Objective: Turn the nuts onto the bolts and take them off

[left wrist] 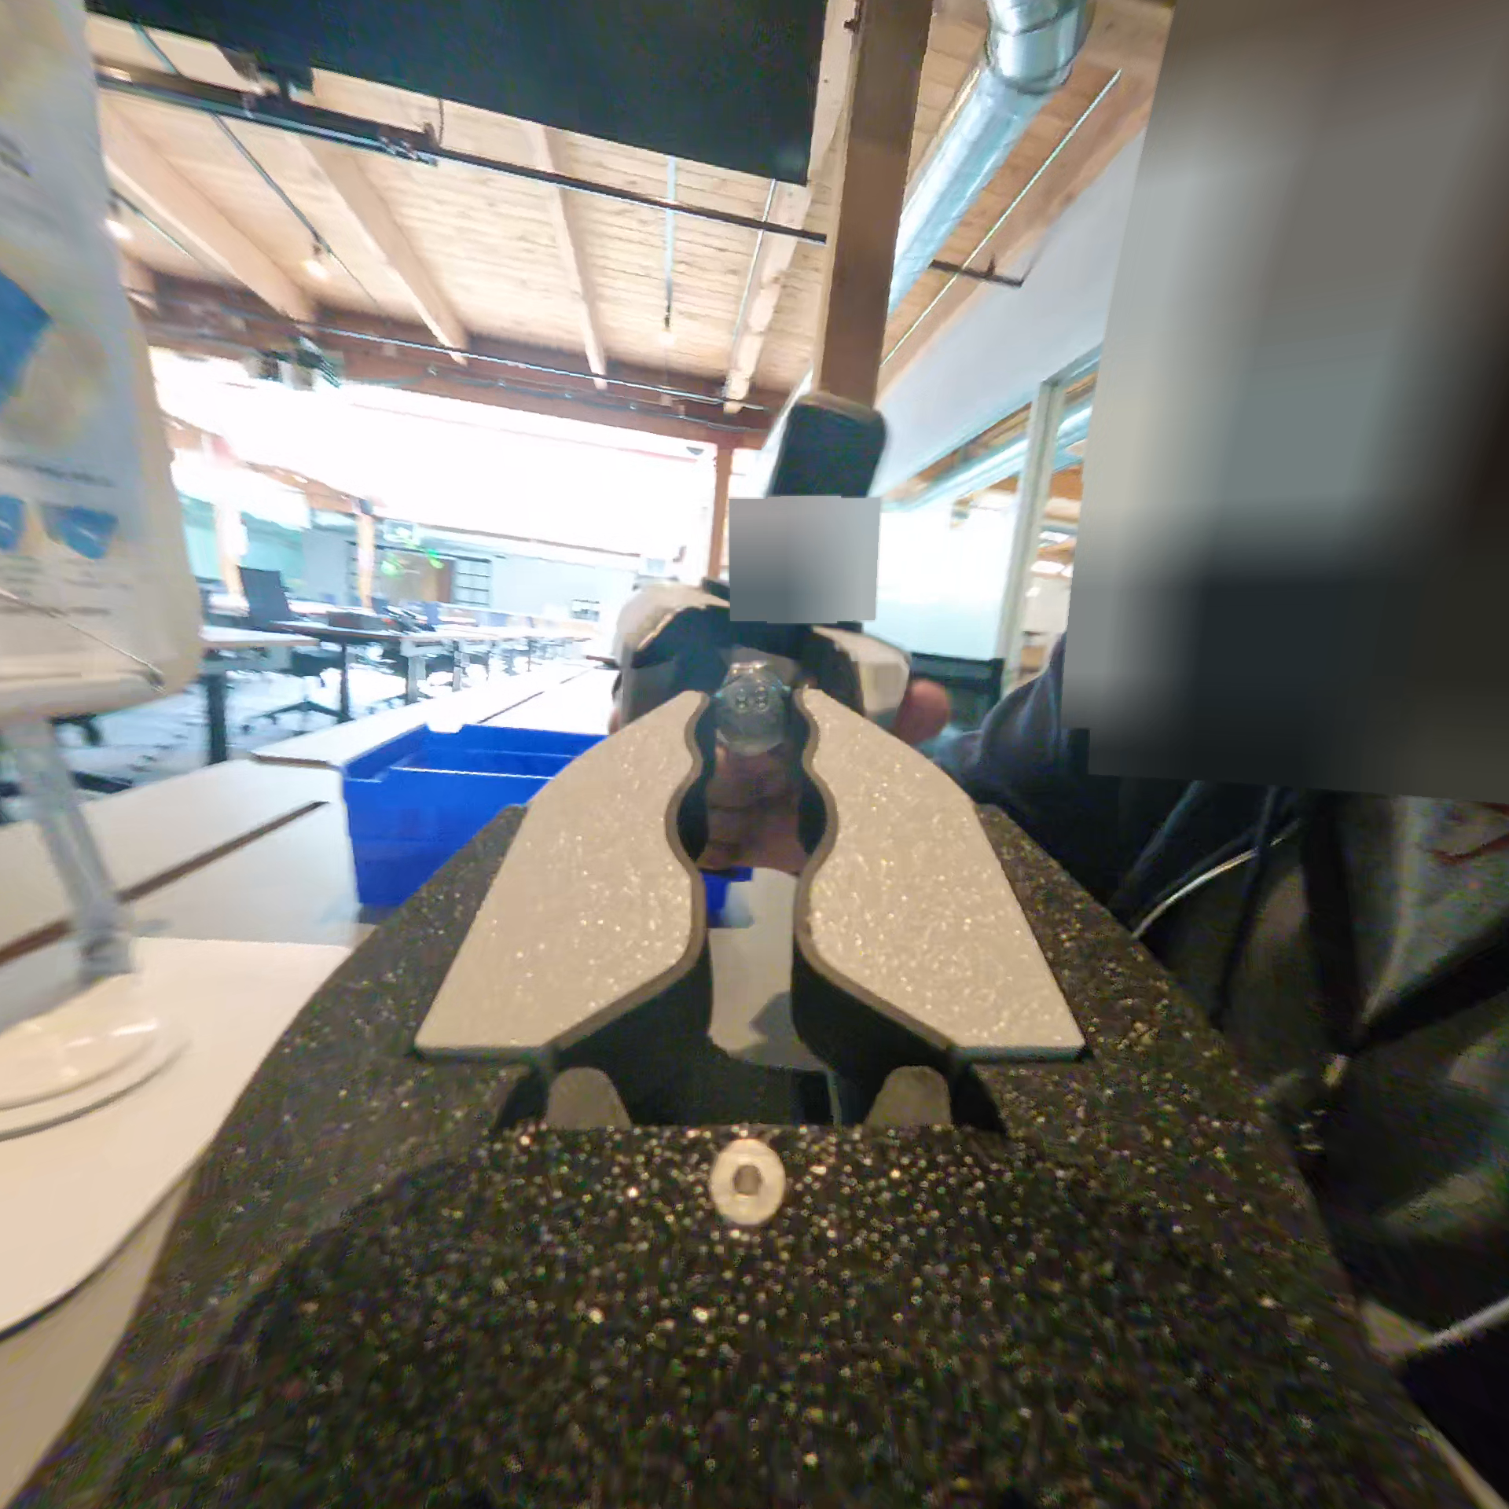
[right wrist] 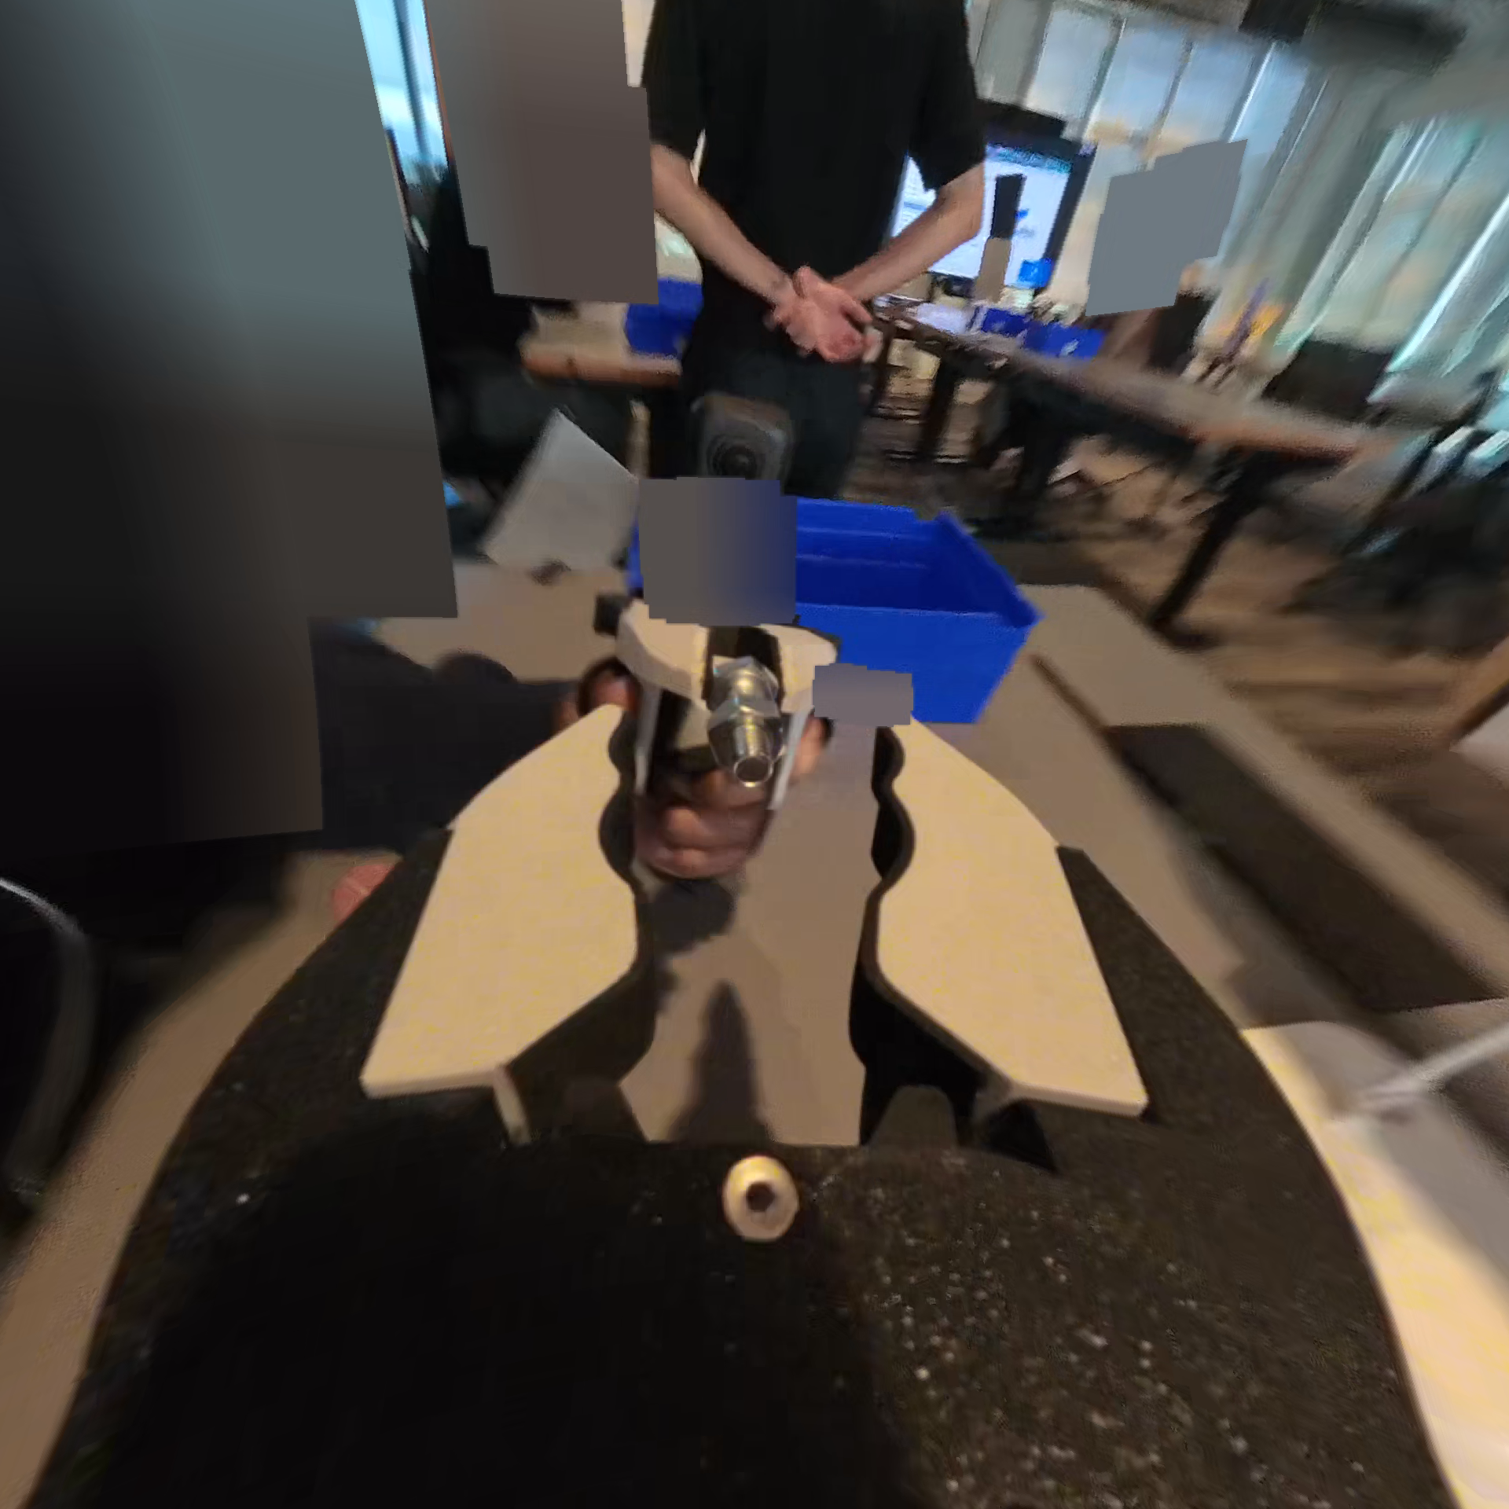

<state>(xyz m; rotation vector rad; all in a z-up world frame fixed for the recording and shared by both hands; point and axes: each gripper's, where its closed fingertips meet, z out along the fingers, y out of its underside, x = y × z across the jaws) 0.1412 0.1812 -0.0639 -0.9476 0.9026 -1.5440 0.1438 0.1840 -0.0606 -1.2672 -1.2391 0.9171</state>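
Observation:
My left gripper (left wrist: 750, 712) is shut on the head of a silver bolt (left wrist: 747, 706), held up in the air above the table. In the right wrist view the left gripper (right wrist: 727, 694) faces the camera. The bolt (right wrist: 751, 763) points its threaded end at me, with a silver nut (right wrist: 731, 723) sitting on its shaft. My right gripper (right wrist: 747, 735) is open, its fingers wide apart on either side of the bolt's end and not touching it. The right gripper's white fingers (left wrist: 861, 665) show just behind the bolt in the left wrist view.
A blue plastic bin (left wrist: 457, 784) (right wrist: 914, 596) stands on the white table (left wrist: 204, 857) just beyond the grippers. A clear sign stand (left wrist: 73, 408) with a round base is close at left. A person in black (right wrist: 816, 163) stands behind the table.

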